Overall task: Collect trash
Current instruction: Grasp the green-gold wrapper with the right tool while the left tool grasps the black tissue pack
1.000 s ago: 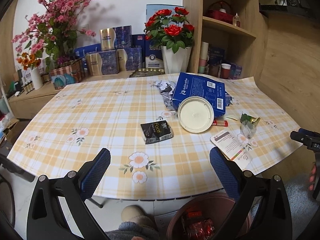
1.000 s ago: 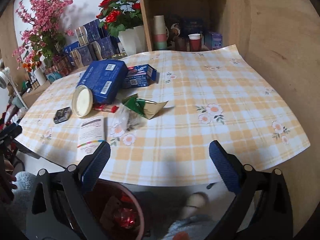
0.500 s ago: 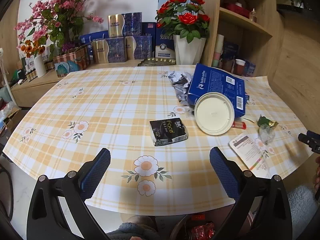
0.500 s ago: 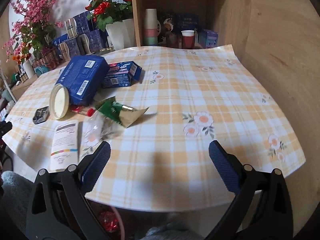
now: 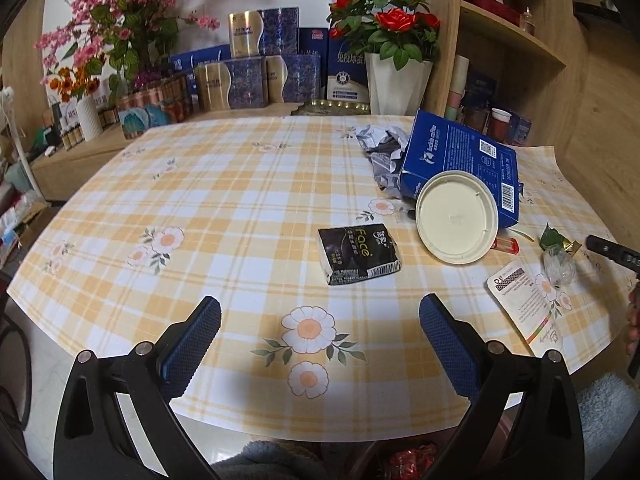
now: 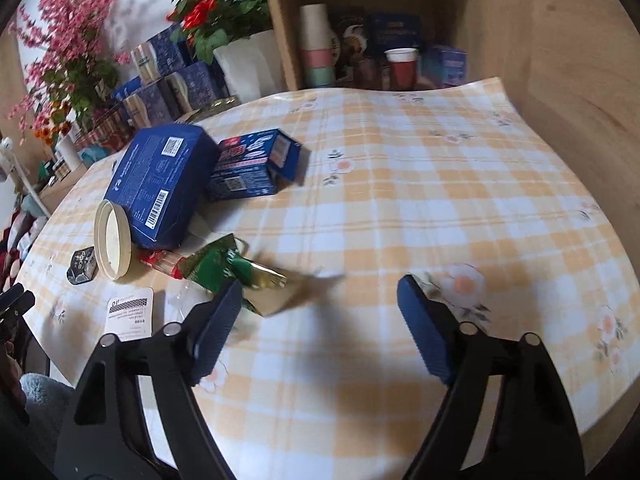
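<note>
Table [image 5: 224,216] covered in yellow-and-white plaid oilcloth with daisy prints, wood-panel wall to one side, shelf unit [image 5: 516,40] behind, red roses in white vase [image 5: 394,80], pink blossom spray [image 5: 120,20], stacked blue-gold gift boxes [image 5: 256,64].

Trash clusters on one side of the table: black tissue pack [image 5: 358,254] reading "Face", cream round lid [image 5: 456,216] leaning on big blue box [image 5: 460,160] with QR code and barcode, crumpled silver wrapper [image 5: 380,152], white printed card [image 5: 524,304], green-gold foil wrapper [image 6: 236,276], smaller blue carton [image 6: 256,168].

Left gripper [image 5: 320,328] jaws wide apart, holding nothing, above table edge. Right gripper [image 6: 320,308] spread wide, empty, one finger beside the foil wrapper.
</note>
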Motion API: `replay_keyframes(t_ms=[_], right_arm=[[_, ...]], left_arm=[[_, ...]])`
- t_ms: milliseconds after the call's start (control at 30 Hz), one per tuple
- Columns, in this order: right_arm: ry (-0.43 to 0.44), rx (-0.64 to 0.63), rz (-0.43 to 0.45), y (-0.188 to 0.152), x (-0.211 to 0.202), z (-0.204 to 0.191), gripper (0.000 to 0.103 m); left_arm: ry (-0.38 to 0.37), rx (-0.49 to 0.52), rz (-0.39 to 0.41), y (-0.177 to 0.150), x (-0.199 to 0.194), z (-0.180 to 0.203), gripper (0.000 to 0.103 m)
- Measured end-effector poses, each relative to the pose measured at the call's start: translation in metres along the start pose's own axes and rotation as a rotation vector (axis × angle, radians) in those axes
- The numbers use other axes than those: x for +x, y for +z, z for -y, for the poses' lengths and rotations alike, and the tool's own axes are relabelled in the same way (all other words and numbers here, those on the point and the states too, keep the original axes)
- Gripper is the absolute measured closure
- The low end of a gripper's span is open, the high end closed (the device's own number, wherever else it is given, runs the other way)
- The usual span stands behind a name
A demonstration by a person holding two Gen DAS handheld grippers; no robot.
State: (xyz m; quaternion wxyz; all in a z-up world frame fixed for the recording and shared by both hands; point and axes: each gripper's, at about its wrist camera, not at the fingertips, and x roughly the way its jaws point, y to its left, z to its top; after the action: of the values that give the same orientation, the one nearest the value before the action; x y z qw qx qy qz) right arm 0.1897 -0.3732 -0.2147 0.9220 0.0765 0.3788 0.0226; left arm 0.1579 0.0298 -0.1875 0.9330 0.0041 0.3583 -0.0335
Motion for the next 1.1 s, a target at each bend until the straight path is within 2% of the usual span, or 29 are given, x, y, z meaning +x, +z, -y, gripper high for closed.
replay_keyframes(t_ms=[100, 200, 267, 300, 367, 467, 667, 833, 967, 1100], right_arm=[[0.023, 0.044, -0.049, 0.002, 0.017, -0.005, 0.027], [0.069, 0.153, -0.063, -0.001, 0.025, -0.005, 0.029], [0.070, 0.211, -0.082, -0.004, 0.033, -0.005, 0.047], [0.065, 0.238, -0.090, -0.006, 0.037, -0.005, 0.050], [0.080, 0.262, -0.087, -0.006, 0.039, -0.005, 0.068], [0.097, 0.282, -0.071, -0.006, 0.037, -0.008, 0.075], [0.081, 0.210, 0.054, -0.003, 0.008, -0.020, 0.077], [0.071, 0.208, 0.135, 0.000, -0.017, -0.021, 0.078], [0.089, 0.232, 0.156, -0.003, -0.028, -0.021, 0.078], [0.093, 0.217, 0.155, -0.008, -0.032, -0.024, 0.078]], left_arm=[[0.001, 0.006, 0.004, -0.001, 0.003, 0.001, 0.006], [-0.006, 0.019, 0.023, 0.000, 0.002, 0.003, 0.006], [-0.008, 0.031, 0.030, -0.001, 0.002, 0.005, 0.006], [-0.007, 0.037, 0.032, 0.000, 0.003, 0.007, 0.006], [-0.012, 0.046, 0.035, 0.000, 0.003, 0.009, 0.006], [-0.031, 0.054, 0.044, 0.000, 0.002, 0.011, 0.006], [-0.066, 0.046, 0.030, 0.002, 0.005, 0.012, 0.006], [-0.130, -0.034, -0.035, 0.009, 0.022, 0.009, 0.006], [-0.149, -0.120, -0.073, 0.018, 0.043, 0.009, 0.006], [-0.103, -0.093, -0.099, 0.026, 0.069, 0.017, 0.006]])
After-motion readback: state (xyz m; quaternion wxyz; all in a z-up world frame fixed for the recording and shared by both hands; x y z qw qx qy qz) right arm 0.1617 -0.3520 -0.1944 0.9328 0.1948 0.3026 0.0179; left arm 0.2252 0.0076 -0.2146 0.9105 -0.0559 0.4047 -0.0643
